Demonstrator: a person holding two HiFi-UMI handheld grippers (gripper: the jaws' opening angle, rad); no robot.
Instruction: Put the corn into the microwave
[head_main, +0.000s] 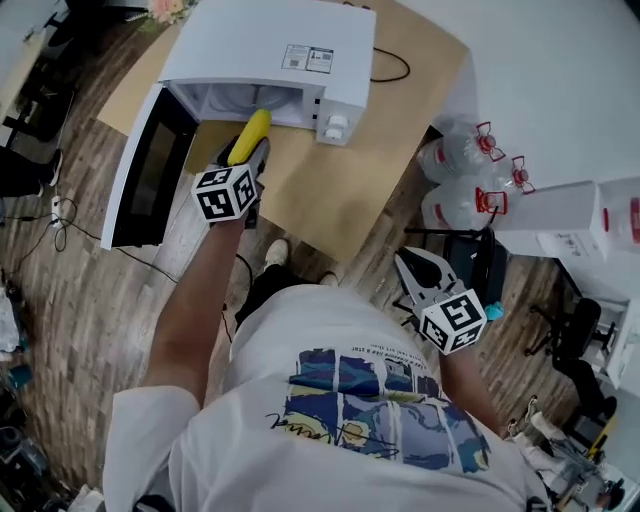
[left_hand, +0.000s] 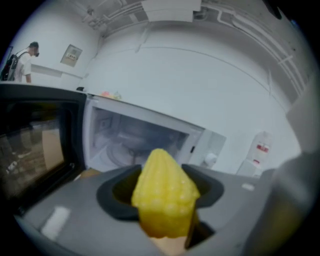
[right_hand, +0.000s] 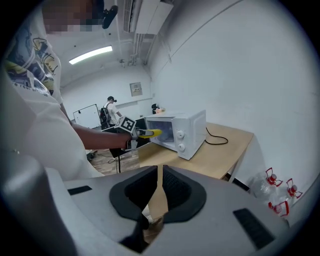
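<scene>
A yellow corn cob (head_main: 250, 132) is clamped in my left gripper (head_main: 249, 152), right in front of the open cavity of the white microwave (head_main: 270, 45). In the left gripper view the corn (left_hand: 164, 192) fills the space between the jaws, its tip pointing at the microwave's cavity (left_hand: 132, 142) and glass turntable. The door (head_main: 150, 170) hangs open to the left. My right gripper (head_main: 408, 262) is held back beside the person's body, off the table, jaws together and empty. From the right gripper view (right_hand: 159, 192) the corn (right_hand: 148, 133) and the microwave (right_hand: 182, 127) show far ahead.
The microwave stands on a wooden table (head_main: 330, 190), its black power cable (head_main: 395, 65) trailing behind. Large water bottles (head_main: 465, 175) and white boxes (head_main: 570, 215) sit on the floor to the right. A person stands far back in the room (right_hand: 110, 112).
</scene>
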